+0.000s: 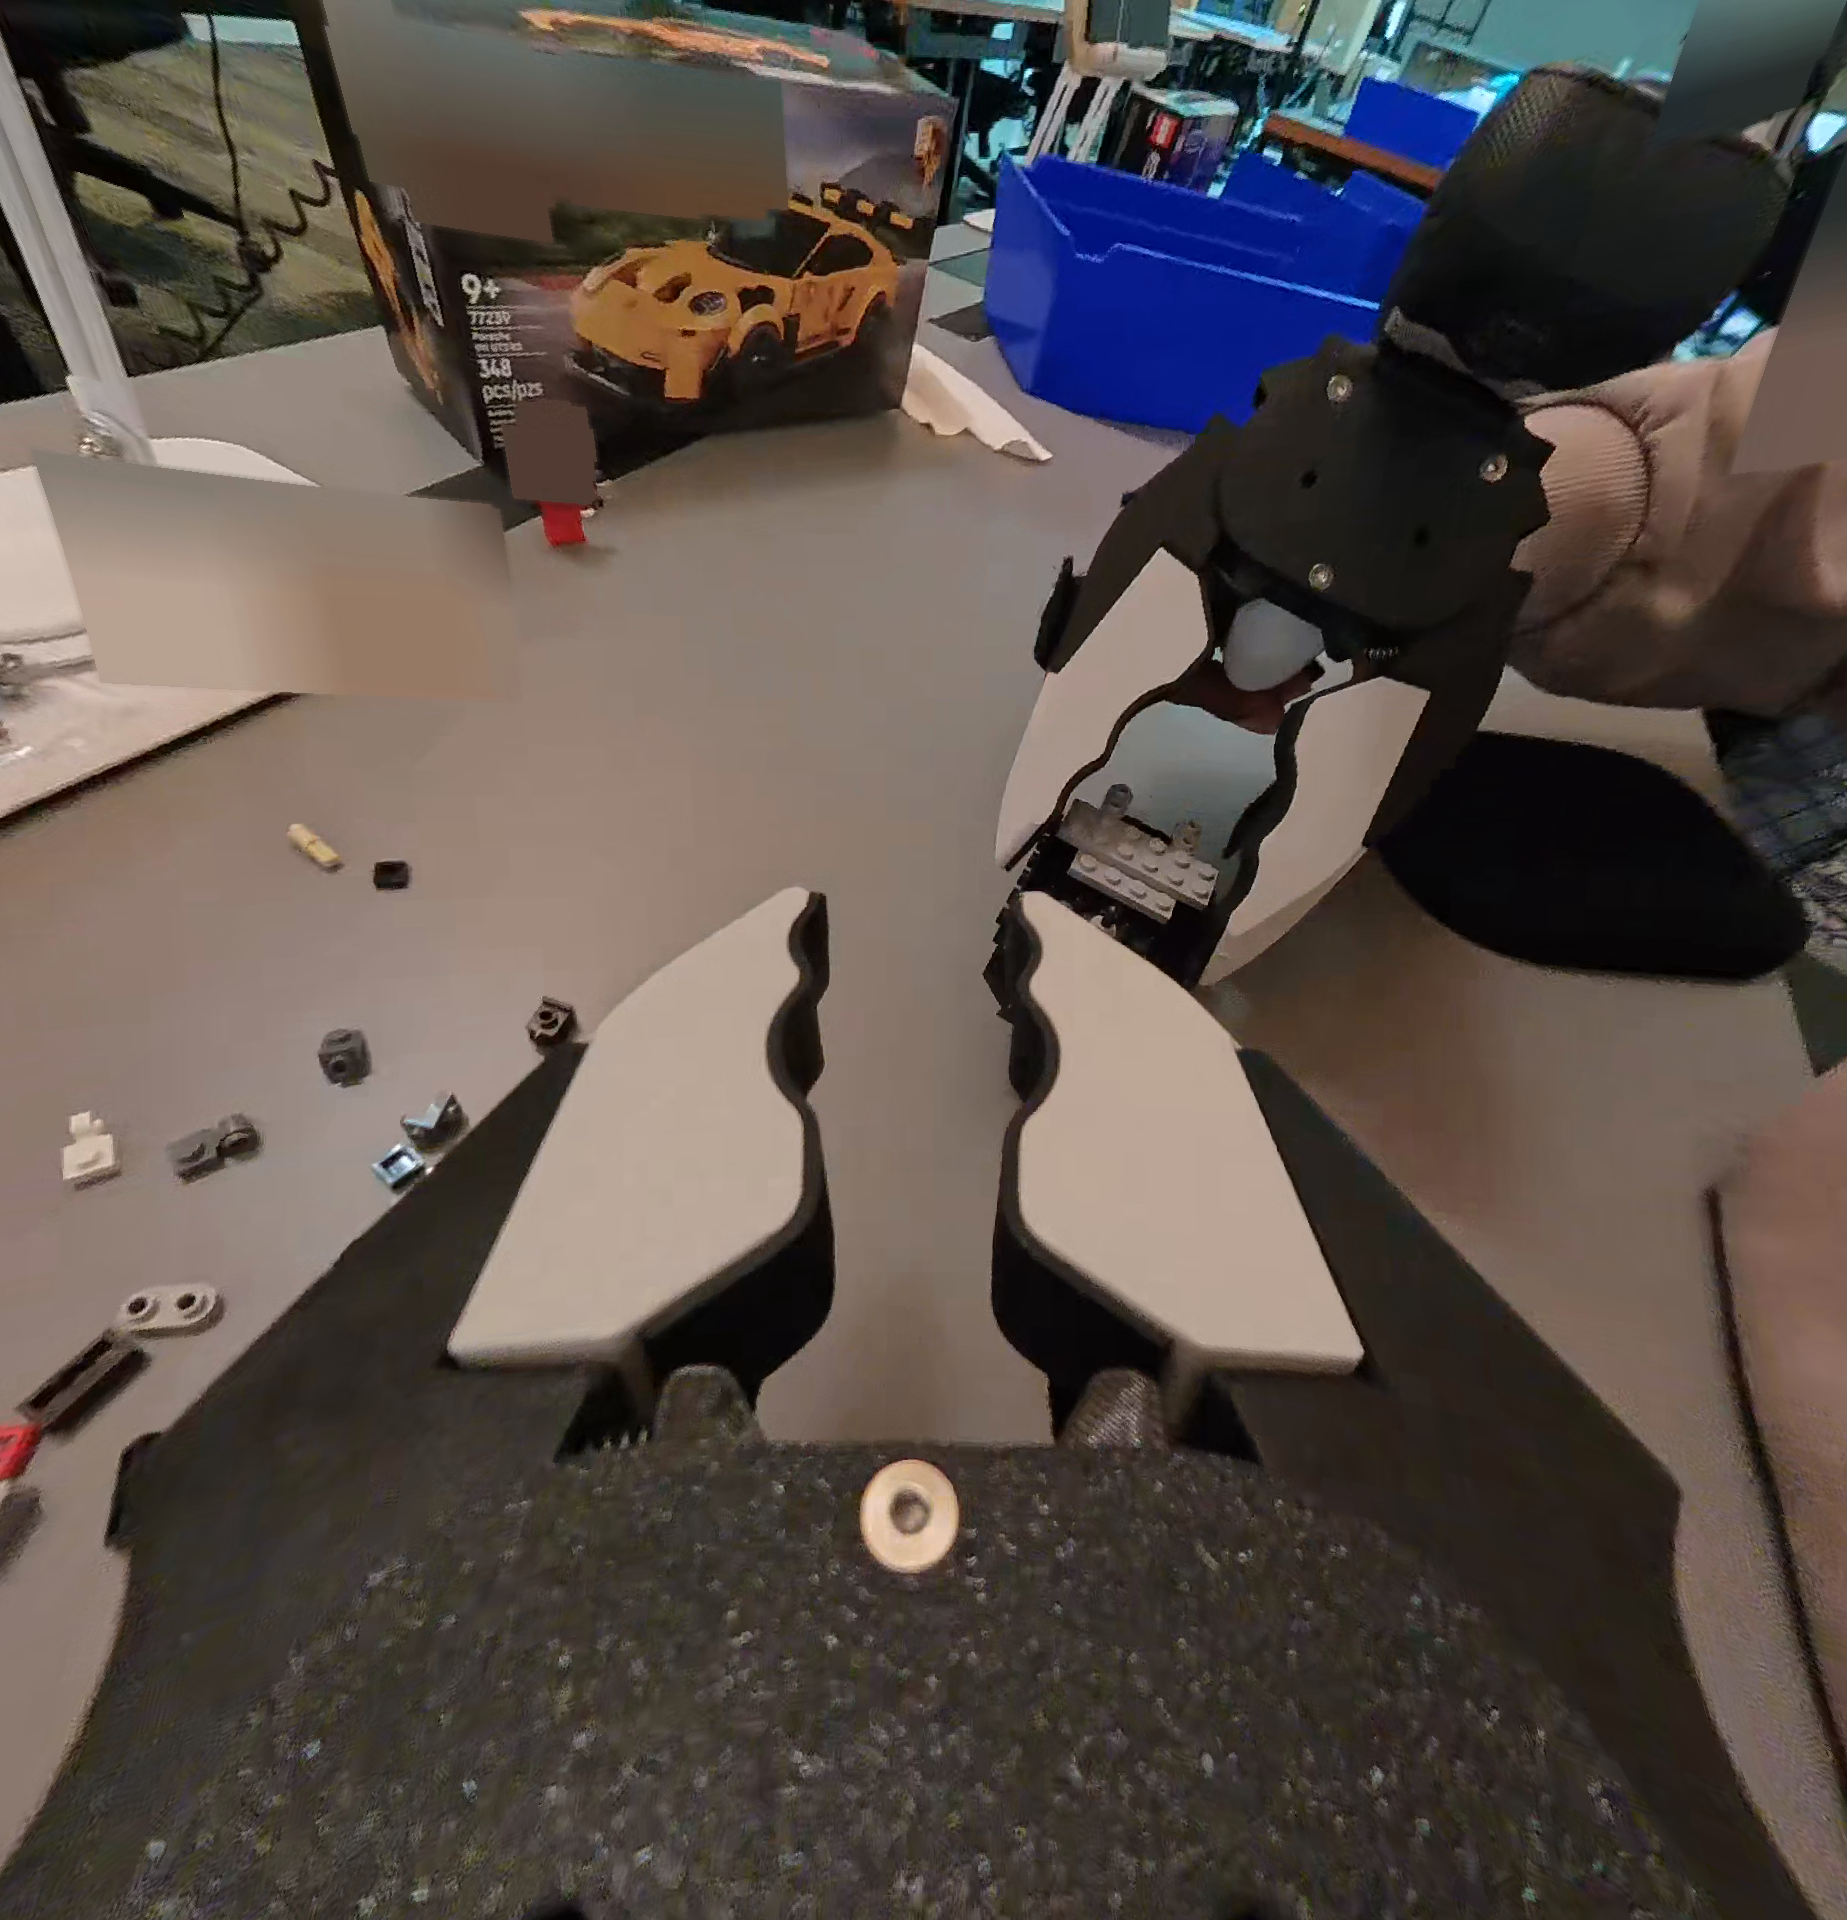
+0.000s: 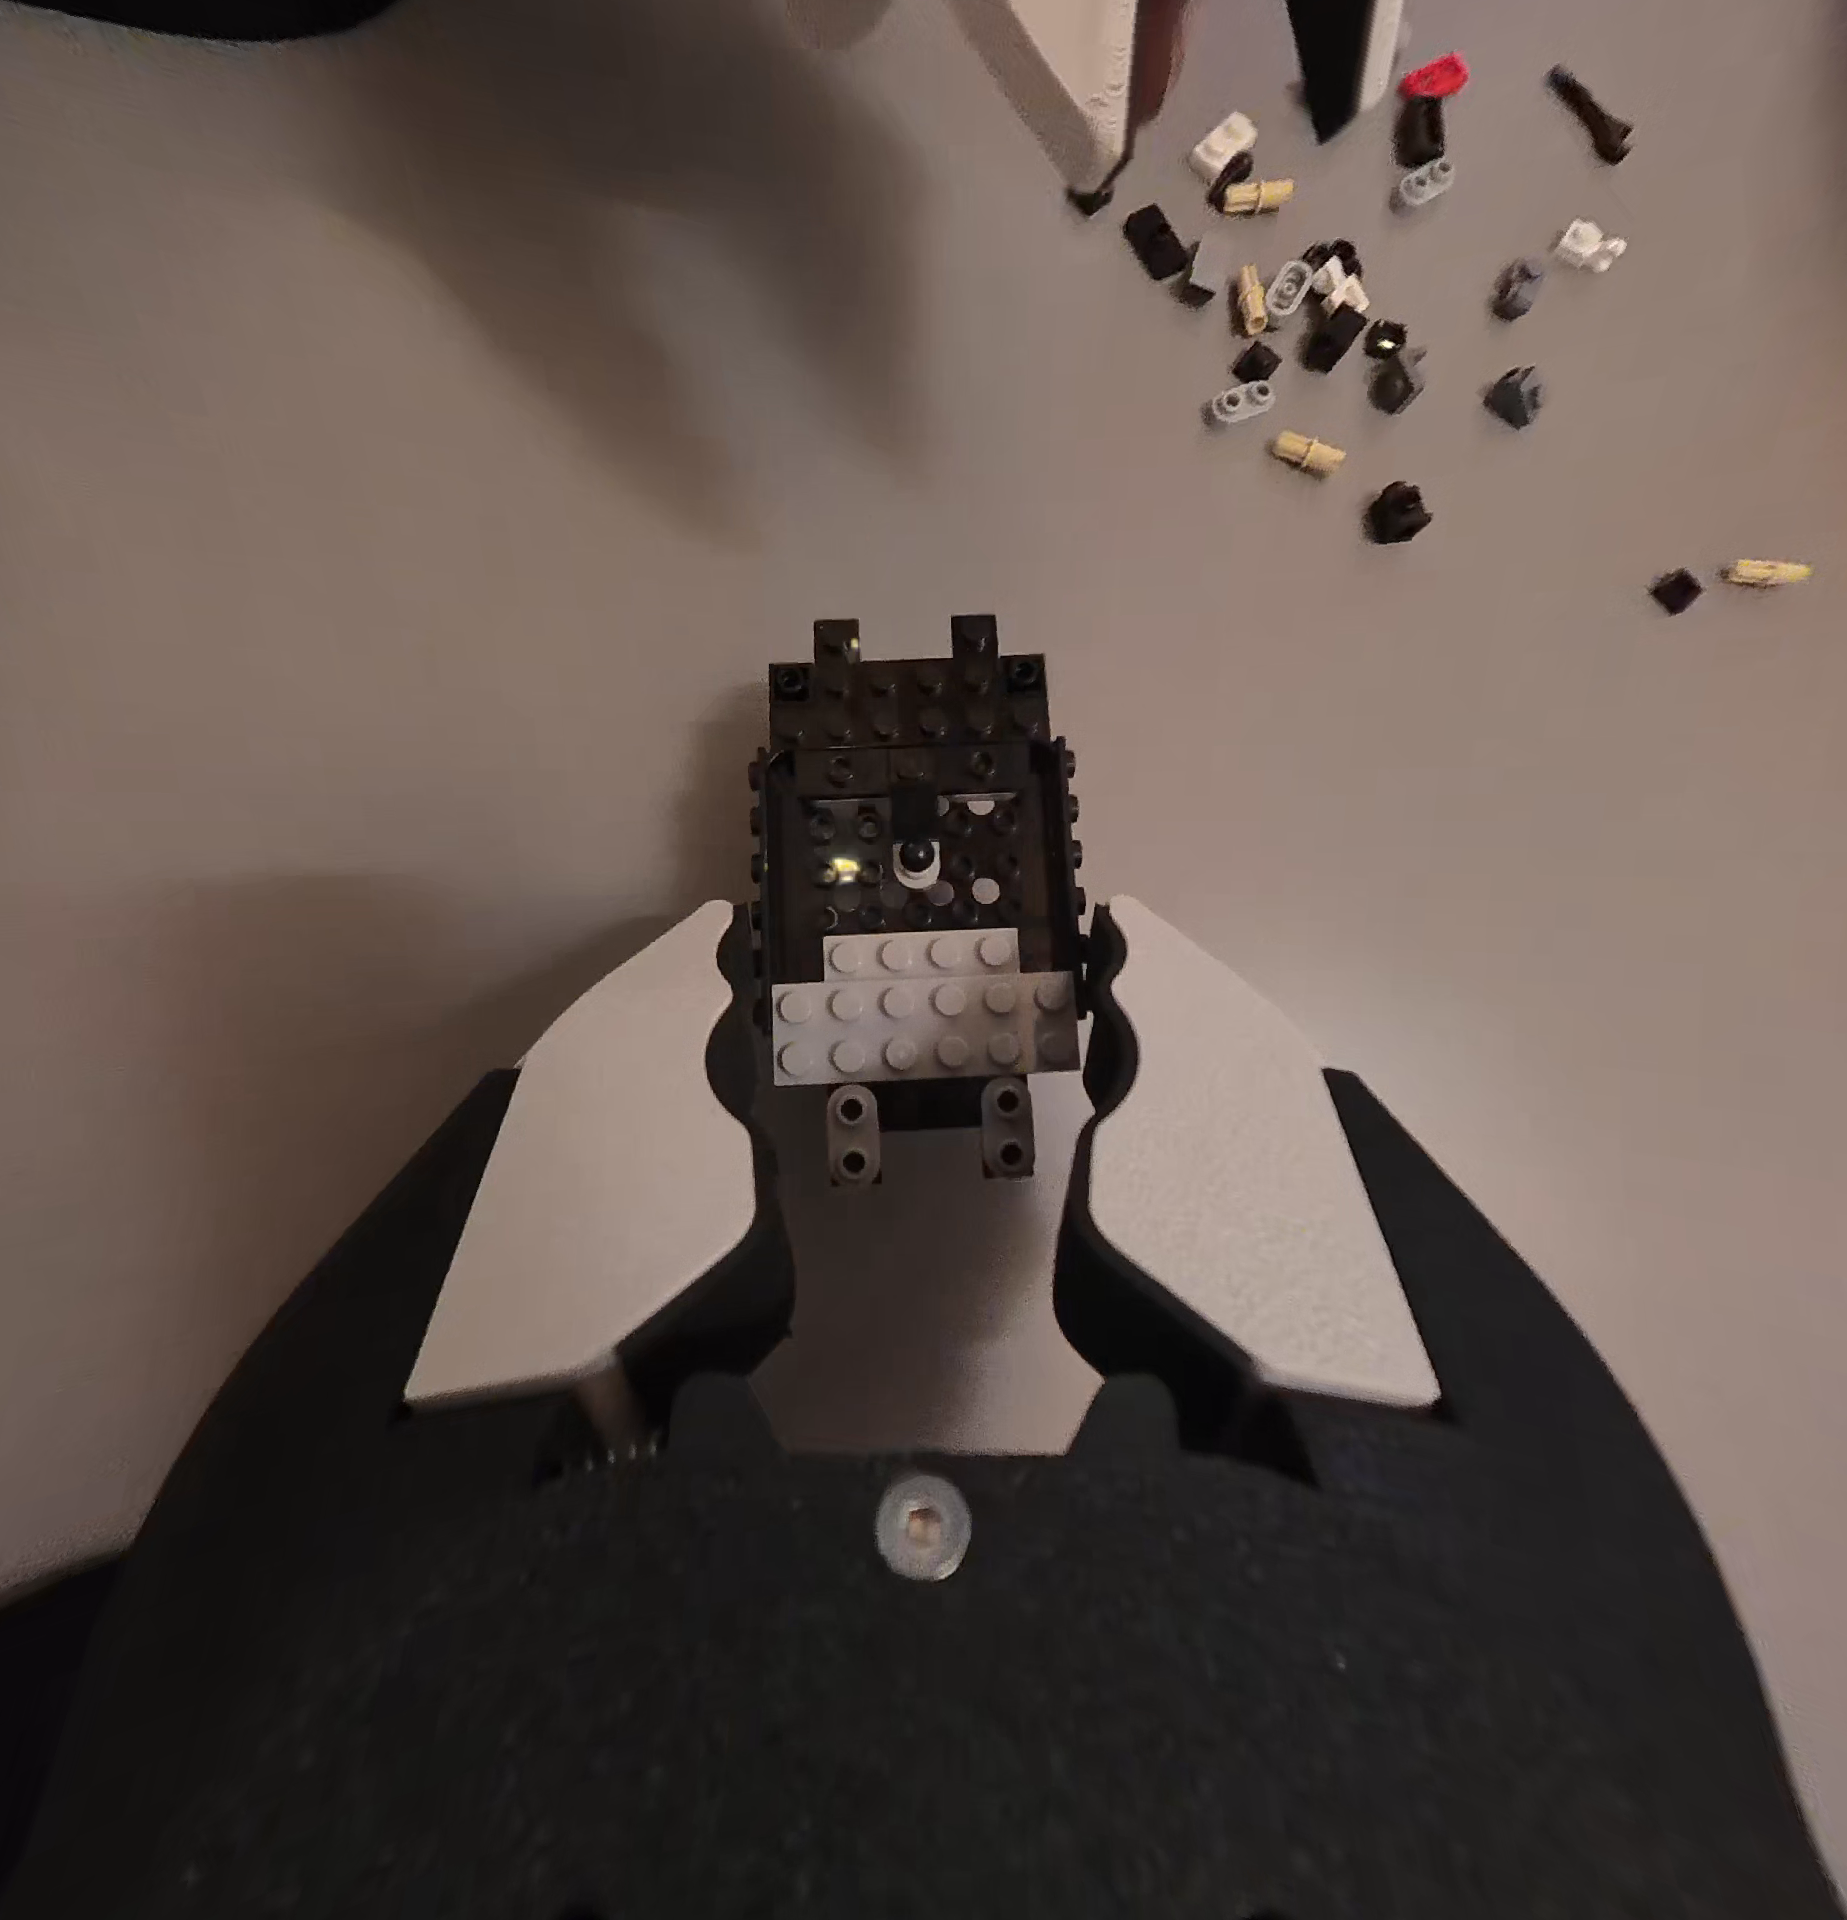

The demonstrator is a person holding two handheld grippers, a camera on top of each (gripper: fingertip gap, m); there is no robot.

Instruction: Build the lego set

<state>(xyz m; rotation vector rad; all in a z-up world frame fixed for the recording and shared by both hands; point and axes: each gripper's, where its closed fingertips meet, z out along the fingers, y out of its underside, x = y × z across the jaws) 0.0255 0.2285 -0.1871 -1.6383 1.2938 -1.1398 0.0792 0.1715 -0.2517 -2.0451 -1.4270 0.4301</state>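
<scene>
My right gripper [image 2: 914, 925] is shut on a partly built black and light grey lego chassis [image 2: 919, 883], its fingers clamping both sides at the grey plates. The chassis rests on or just above the grey table. In the left wrist view the right gripper [image 1: 1116, 914] stands tilted down at the right with the chassis [image 1: 1132, 868] between its fingers. My left gripper [image 1: 914, 914] is open and empty, its right fingertip close beside the chassis. Several small loose pieces [image 1: 342, 1055] lie left of the left gripper; they also show in the right wrist view [image 2: 1334, 312].
The lego set box [image 1: 649, 301] with a yellow car picture stands at the back. A blue bin [image 1: 1179, 281] is at the back right. A small red piece [image 1: 564, 523] lies before the box. Paper and bags [image 1: 15, 665] lie far left. A sleeved arm [image 1: 1677, 561] holds the right gripper. My hands' fingertips stand some 11 centimeters from each other.
</scene>
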